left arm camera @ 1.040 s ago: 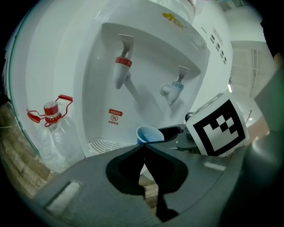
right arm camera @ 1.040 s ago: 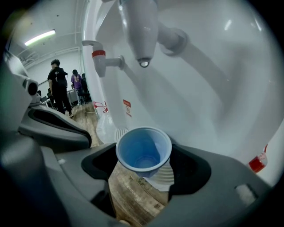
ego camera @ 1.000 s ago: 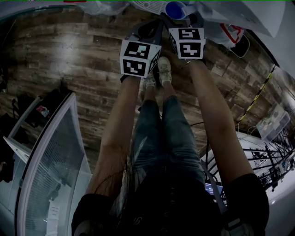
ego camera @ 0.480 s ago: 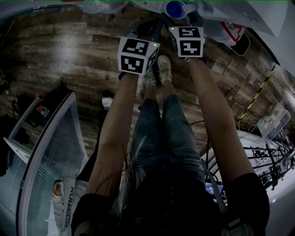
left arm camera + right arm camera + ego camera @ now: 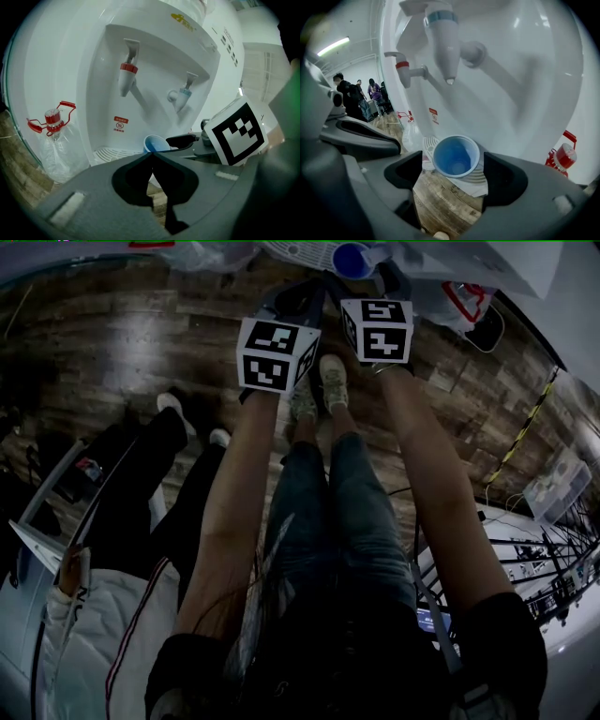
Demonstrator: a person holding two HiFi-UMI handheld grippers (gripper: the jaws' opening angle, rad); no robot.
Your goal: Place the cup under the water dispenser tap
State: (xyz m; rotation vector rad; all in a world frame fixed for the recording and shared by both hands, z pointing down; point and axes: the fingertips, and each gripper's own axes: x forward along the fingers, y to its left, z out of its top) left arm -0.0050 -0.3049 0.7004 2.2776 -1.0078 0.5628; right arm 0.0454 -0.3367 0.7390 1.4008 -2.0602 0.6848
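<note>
The right gripper (image 5: 452, 171) is opening its jaws, pads clear on either side of the blue cup (image 5: 456, 156) standing on the drip tray (image 5: 428, 143) beneath the blue-collared tap (image 5: 443, 42), so placement looks done; the left gripper (image 5: 151, 158) is closed, empty.

Cup (image 5: 456, 156) sits on drip tray (image 5: 427, 140), straight under tap (image 5: 444, 47). Second tap (image 5: 404, 70) is to its left, both in the dispenser (image 5: 525, 93) recess. Cup is between my right gripper (image 5: 452, 159) jaws, which are opening, clear of both. My left gripper (image 5: 151, 155) is beside it on the left, jaws together.
</note>
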